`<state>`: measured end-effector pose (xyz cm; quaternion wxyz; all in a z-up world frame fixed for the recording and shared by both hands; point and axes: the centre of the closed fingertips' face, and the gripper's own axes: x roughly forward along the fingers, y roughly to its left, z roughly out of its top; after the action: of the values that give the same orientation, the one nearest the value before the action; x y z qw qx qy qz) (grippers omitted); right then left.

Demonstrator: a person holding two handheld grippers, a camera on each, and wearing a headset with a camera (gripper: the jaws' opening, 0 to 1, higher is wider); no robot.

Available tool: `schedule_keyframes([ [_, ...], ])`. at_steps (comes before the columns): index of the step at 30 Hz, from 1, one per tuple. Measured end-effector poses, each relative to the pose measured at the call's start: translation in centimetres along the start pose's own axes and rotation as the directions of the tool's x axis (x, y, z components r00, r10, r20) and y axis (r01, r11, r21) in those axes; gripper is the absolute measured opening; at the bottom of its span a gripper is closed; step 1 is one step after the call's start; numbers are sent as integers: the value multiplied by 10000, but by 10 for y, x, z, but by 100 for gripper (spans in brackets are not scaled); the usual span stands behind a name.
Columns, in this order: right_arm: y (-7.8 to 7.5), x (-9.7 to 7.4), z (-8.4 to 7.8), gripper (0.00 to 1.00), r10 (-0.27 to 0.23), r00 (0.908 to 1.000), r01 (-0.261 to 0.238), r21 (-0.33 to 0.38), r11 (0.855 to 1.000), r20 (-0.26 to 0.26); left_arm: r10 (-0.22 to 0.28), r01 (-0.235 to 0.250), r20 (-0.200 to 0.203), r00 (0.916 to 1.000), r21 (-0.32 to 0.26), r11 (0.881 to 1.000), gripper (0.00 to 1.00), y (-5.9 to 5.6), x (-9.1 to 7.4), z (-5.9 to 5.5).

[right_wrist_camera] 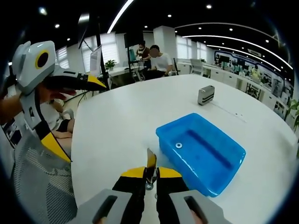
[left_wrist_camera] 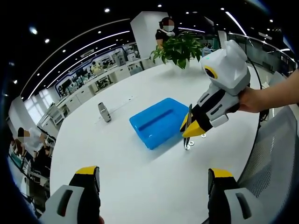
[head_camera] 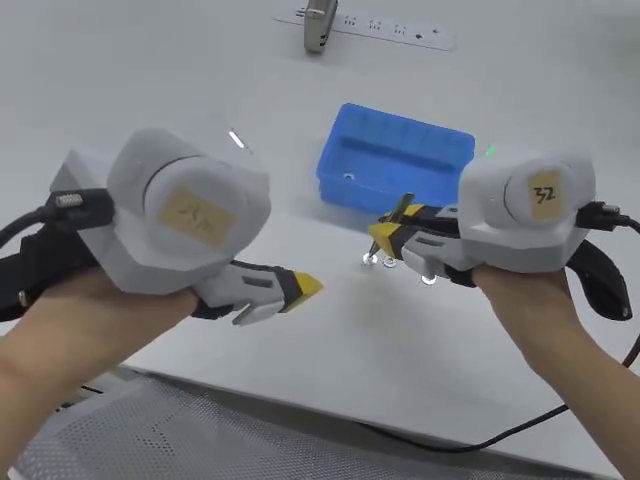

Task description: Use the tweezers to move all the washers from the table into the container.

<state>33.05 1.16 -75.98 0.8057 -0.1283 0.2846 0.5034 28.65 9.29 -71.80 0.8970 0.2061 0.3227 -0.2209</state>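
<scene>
blue container (head_camera: 380, 196) sitting toward the far edge of the table (head_camera: 400, 350), holding one washer (head_camera: 348, 178) | loose washers (head_camera: 371, 260) lying just beside its near wall | tweezers (head_camera: 401, 211) pointing down at them

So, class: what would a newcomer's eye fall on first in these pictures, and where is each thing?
The bright blue container stands out on the white table, with one washer lying inside it. Just in front of it the right gripper, shut on the tweezers, points them down at loose washers on the table. The left gripper hangs open, nearer the person.
</scene>
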Motion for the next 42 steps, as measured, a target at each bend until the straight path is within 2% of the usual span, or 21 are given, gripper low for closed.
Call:
schedule_keyframes([
  [5,-2,-5,12,4,-96,9996,97,-26,9999,271,0,0,-45,10000,40,10000,99,-1,0,-1],
  [10,-9,-9,30,4,-242,9973,246,-50,9997,693,-29,30,-43,10000,68,10000,99,-2,0,-1],
  [18,-36,-14,62,4,-882,9863,909,-134,9958,1391,-97,98,-123,9999,100,9999,99,-4,1,-3],
  [22,-48,-12,68,4,-1143,9815,1169,-80,9931,1538,-147,148,-125,9998,92,9998,99,-4,1,-3],
  [26,-62,0,67,4,-1253,9801,1262,38,9920,1540,-180,182,-115,9998,108,9998,99,-5,2,-2],
  [29,-65,10,65,4,-1312,9809,1315,72,9913,1439,-183,184,-138,9997,109,9998,99,-5,2,-3],
  [35,-63,31,54,4,-1165,9867,1151,186,9932,1131,-213,216,-243,9995,122,9997,99,-6,3,-7],
  [42,-57,46,43,4,-1091,9903,1072,259,9939,862,-229,231,-253,9994,42,9997,99,-4,3,-7],
])
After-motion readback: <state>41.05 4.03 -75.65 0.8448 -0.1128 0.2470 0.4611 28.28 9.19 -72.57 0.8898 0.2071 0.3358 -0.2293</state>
